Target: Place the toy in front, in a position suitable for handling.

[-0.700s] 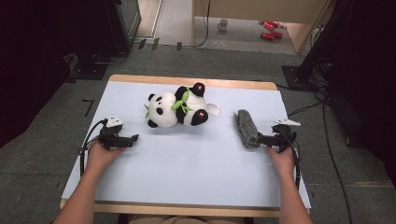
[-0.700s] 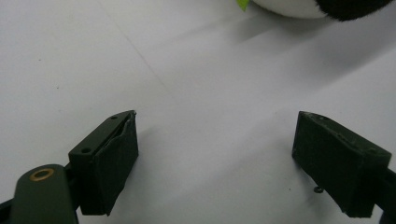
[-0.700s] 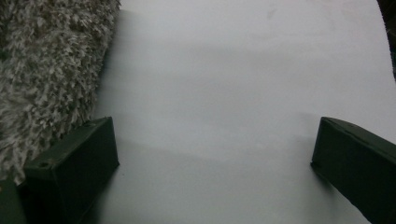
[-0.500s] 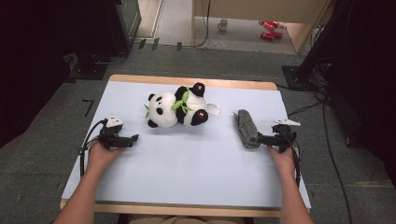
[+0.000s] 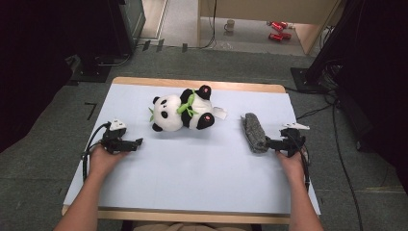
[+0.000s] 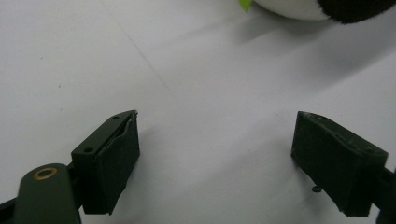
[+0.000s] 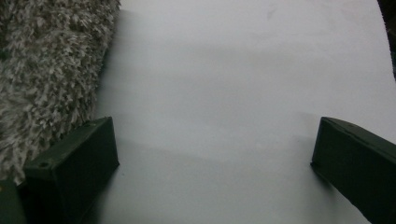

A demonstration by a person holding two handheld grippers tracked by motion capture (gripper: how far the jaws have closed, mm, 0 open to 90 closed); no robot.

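A black-and-white panda plush [image 5: 185, 113] with a green bamboo sprig lies on its side at the back middle of the white table [image 5: 192, 173]. Its edge [image 6: 322, 7] peeks in at the top of the left gripper view. A grey shaggy cloth roll [image 5: 253, 132] lies to the panda's right, and its fibres [image 7: 46, 70] sit just beside one jaw in the right gripper view. My left gripper [image 5: 137, 142] rests on the table left of the panda, open with bare table between its jaws [image 6: 215, 158]. My right gripper [image 5: 268, 143] rests beside the grey roll, open and holding nothing [image 7: 215, 163].
The table's wooden far edge [image 5: 192, 84] borders a grey carpet floor. Dark equipment stands [image 5: 110, 43] flank the back left and right. Cables [image 5: 337, 144] trail off the right side. A mug [image 5: 231, 24] and red items [image 5: 276, 29] lie on the floor far behind.
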